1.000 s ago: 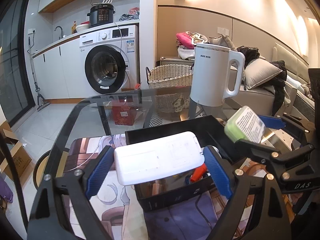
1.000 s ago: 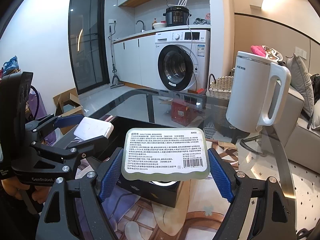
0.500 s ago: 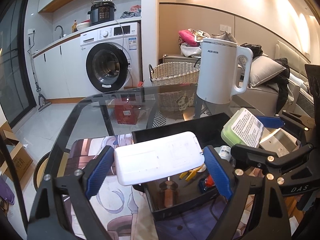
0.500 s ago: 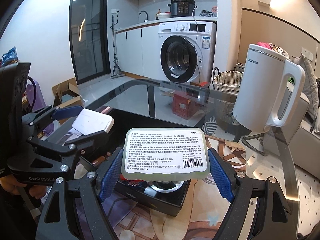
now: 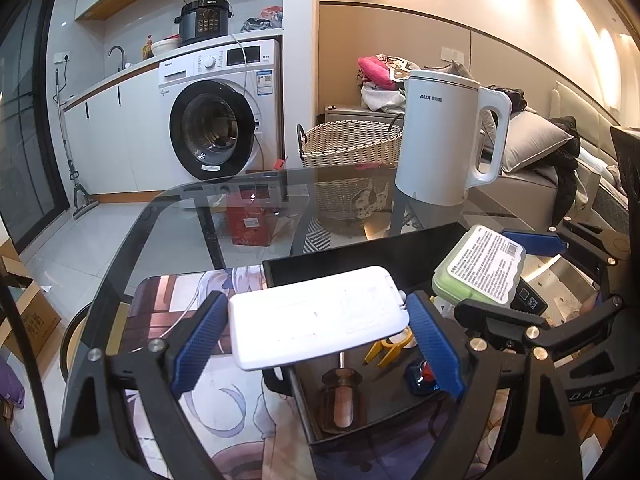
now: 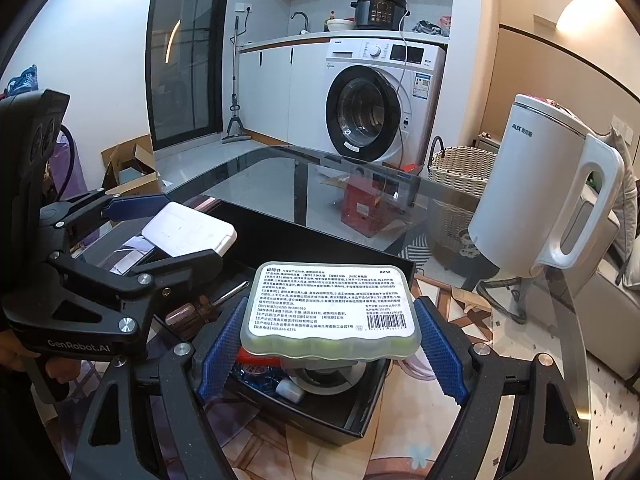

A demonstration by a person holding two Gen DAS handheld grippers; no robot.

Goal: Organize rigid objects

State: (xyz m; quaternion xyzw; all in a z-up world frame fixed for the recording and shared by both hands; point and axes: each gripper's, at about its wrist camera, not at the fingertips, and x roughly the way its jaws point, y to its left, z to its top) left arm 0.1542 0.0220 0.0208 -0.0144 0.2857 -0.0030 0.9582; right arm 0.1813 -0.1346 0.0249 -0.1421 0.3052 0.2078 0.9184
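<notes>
You're mid-placement: left hand-held gripper (image 5: 316, 334) holds the white case (image 5: 318, 316), right hand-held gripper (image 6: 330, 338) the green box (image 6: 330, 312), both above the black bin (image 6: 360, 420). Next, lower and release.

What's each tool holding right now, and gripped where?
Left tool clamps a flat white box across its short ends. Right tool clamps a green labelled case by its two short ends, above the black bin.
</notes>
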